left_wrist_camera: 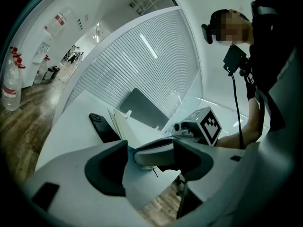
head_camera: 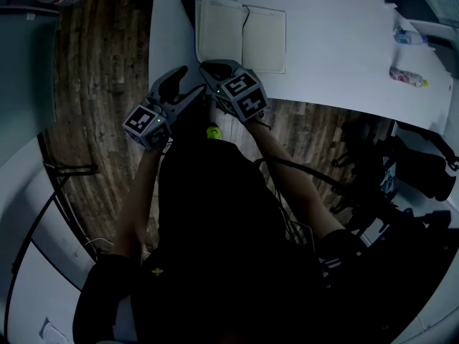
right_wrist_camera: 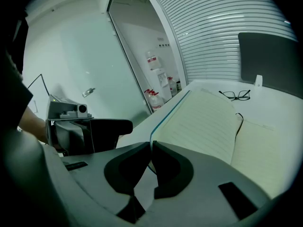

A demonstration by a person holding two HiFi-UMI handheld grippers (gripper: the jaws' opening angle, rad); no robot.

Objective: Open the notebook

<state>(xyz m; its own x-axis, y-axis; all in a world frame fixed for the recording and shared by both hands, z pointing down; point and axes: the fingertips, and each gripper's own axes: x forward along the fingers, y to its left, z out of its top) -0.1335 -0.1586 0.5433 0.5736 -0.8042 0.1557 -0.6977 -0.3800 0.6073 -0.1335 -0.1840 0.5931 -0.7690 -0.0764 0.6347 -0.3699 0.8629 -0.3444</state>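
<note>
Left gripper (head_camera: pixel 188 84) at table (head_camera: pixel 337 56) edge, jaws spread, empty. Right gripper (right_wrist_camera: pixel 150 148) just ahead, jaws pinching near edge of notebook (head_camera: pixel 264 40) left leaf (blue cover rim runs into gap). Bk lies open beyond, spine running away from person; R hand nearer.

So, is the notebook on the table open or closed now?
Open. In the head view the notebook lies on the table with two pale pages spread, one on either side of its spine.
</note>
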